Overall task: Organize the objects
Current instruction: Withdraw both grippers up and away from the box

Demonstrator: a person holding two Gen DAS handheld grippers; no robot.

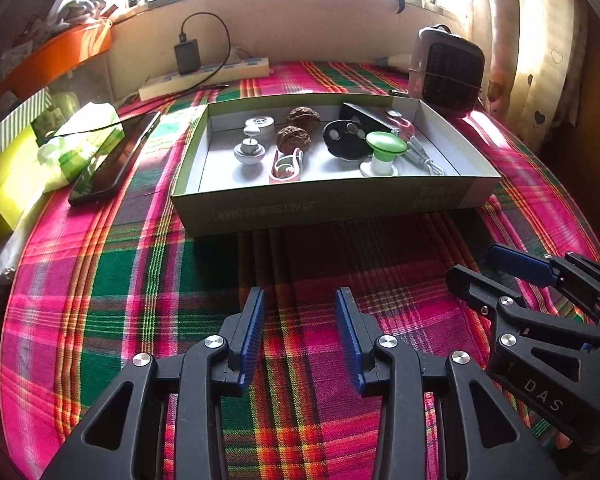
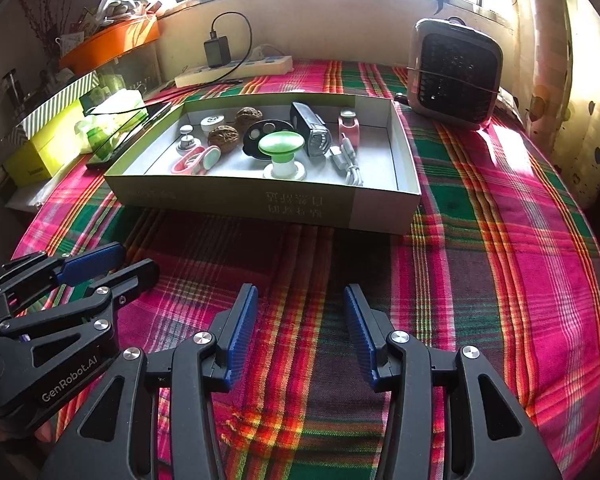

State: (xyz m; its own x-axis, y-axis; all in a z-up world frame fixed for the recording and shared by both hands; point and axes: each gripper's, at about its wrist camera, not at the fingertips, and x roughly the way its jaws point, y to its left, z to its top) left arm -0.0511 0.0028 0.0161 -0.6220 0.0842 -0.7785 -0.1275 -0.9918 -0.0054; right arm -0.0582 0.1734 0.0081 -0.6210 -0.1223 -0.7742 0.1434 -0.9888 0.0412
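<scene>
The left gripper (image 1: 300,332) and right gripper (image 2: 300,330) both hang spread apart and hold nothing, low over the plaid cloth (image 2: 480,280), side by side. The left one's body reads "GenRobot.AI", the right one's "DAS". Ahead lies the shallow box (image 2: 332,206), its long axis left to right, with upside-down print on its near wall that is not legible. Inside sit two walnuts (image 1: 294,140), a green-capped knob (image 2: 281,145) standing upright, and a grey cable (image 2: 350,166).
</scene>
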